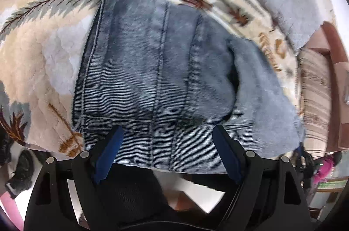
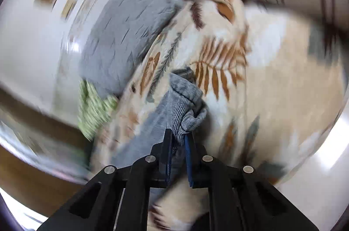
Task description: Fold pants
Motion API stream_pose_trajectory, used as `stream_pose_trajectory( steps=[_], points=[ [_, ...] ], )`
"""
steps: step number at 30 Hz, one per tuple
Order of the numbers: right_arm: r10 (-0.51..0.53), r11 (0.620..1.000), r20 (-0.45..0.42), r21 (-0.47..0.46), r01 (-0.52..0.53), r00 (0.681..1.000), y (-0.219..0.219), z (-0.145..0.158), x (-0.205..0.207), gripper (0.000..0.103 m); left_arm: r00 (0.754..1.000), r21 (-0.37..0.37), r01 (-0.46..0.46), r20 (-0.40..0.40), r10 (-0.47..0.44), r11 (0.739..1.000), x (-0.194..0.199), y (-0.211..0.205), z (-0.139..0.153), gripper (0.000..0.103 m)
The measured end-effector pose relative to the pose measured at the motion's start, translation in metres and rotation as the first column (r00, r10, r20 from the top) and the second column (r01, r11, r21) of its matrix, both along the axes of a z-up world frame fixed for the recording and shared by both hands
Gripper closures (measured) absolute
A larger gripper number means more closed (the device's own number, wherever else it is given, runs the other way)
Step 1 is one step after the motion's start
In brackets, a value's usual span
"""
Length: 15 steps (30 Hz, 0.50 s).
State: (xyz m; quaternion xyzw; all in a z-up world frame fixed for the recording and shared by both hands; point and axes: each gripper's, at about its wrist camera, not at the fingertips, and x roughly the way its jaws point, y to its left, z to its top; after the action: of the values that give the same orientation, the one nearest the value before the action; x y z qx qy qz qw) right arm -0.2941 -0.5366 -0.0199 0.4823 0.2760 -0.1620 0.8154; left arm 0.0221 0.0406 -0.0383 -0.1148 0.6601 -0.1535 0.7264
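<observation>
Left tongs (image 1: 168,133) spread wide over the pants; right tongs (image 2: 178,137) clamped on a bunched fold of the same denim.

The pants (image 1: 152,78) lie folded in layers on a leaf-patterned blanket (image 1: 43,56) covering the bed, the near edge overhanging between the blue fingertips (image 1: 115,133). A grey pillow (image 2: 126,34) and green patterned cloth (image 2: 93,109) lie beyond; the right view is motion-blurred.

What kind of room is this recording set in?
Most likely a bedroom: the jeans lie on a leaf-print fleece blanket over a bed, with a grey pillow beside it.
</observation>
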Motion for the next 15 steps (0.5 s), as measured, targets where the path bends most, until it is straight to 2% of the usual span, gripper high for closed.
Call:
stream_pose_trajectory(
  steps=[2, 3, 4, 6, 8, 9, 12, 15],
  points=[
    [0.006, 1.0, -0.086, 0.017, -0.005, 0.996, -0.001, -0.021, -0.001, 0.093, 1.0, 0.022, -0.001, 0.001, 0.001, 1.0, 0.0, -0.002, -0.004, 0.019],
    [0.005, 0.998, -0.115, 0.068, 0.003, 0.993, -0.004, -0.04, -0.003, 0.092, 1.0, 0.036, 0.004, 0.004, -0.004, 0.999, 0.0, -0.004, -0.003, 0.019],
    [-0.02, 0.991, -0.092, 0.133, 0.032, 0.996, -0.007, -0.054, -0.011, 0.091, 1.0, 0.044, 0.014, 0.004, -0.014, 0.999, -0.001, -0.006, -0.001, 0.019],
    [-0.059, 0.977, -0.016, 0.206, 0.061, 0.998, -0.009, -0.059, -0.023, 0.084, 0.999, 0.022, 0.047, -0.001, -0.047, 0.999, -0.006, -0.006, 0.008, 0.019],
    [-0.072, 0.977, 0.01, 0.2, 0.068, 0.997, -0.012, -0.053, -0.033, 0.082, 0.994, -0.05, 0.106, 0.007, -0.106, 0.993, -0.013, -0.01, 0.023, 0.019],
    [-0.079, 0.977, 0.027, 0.199, 0.072, 0.997, -0.013, -0.05, -0.039, 0.077, 0.989, -0.068, 0.143, 0.032, -0.141, 0.987, -0.018, -0.016, 0.035, 0.019],
    [-0.116, 0.974, 0.075, 0.205, 0.098, 0.99, -0.015, -0.049, -0.057, 0.054, 0.967, -0.056, 0.243, 0.092, -0.238, 0.968, -0.024, -0.045, 0.062, 0.019],
    [-0.114, 0.97, 0.09, 0.224, 0.091, 0.989, -0.013, -0.056, -0.055, 0.051, 0.937, -0.038, 0.343, 0.093, -0.338, 0.939, -0.021, -0.095, 0.074, 0.019]
  ],
)
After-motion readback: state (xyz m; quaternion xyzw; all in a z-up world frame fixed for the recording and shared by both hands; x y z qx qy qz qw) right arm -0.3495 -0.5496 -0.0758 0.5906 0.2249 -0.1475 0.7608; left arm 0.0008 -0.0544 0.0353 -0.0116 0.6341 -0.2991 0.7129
